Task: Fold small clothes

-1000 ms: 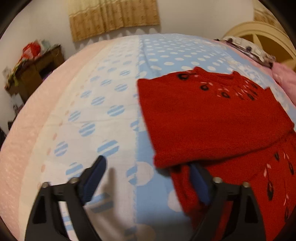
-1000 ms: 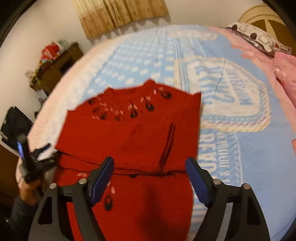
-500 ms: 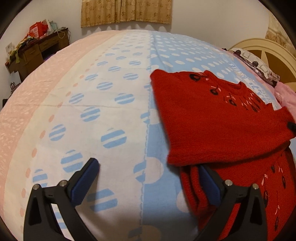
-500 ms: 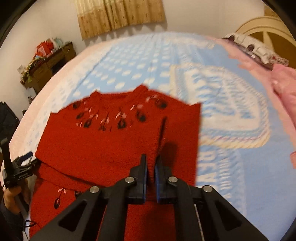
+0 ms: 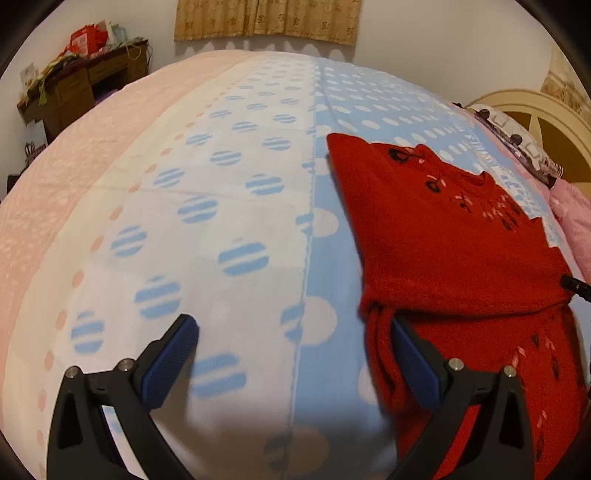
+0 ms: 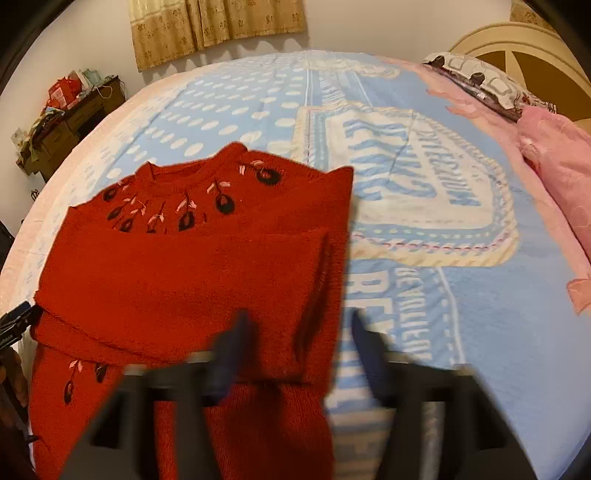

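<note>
Sweater [image 5: 454, 251], red, lies flat on the bedspread [image 5: 229, 206], sleeves folded across the chest.

Left wrist view:
- Sweater sits on the blue part of the bedspread, right of the seam between the blue and white panels. Neckline with dark embroidered motifs points away from the camera, toward the curtain [image 5: 266, 18].
- Left gripper [image 5: 291, 350] is spread wide and holds nothing. Its left finger hovers over the white striped-dot panel, clear of the sweater. Its right finger [image 5: 413, 362] lies at the sweater's near left edge, just below the folded sleeve; cannot tell whether it touches the knit.
- A black tip of the other tool shows at the sweater's far right edge.
- Desk [image 5: 81, 85] with clutter stands beyond the bedspread, far left. Pillow [image 5: 517, 140] lies beyond the sweater, right.

Right wrist view:
- Sweater [image 6: 184, 280] fills the lower left; its right edge runs beside the printed badge on the bedspread [image 6: 480, 314].
- Right gripper [image 6: 299, 343] is motion-blurred, jaws apart, nothing between them gripped. Left finger is over the sweater near its right edge; right finger [image 6: 369, 354] is over the bedspread just off that edge.
- Left gripper [image 6: 14, 321] shows at the sweater's left edge.
- Pink cloth [image 6: 554, 166] lies well apart from the sweater, far right.
</note>
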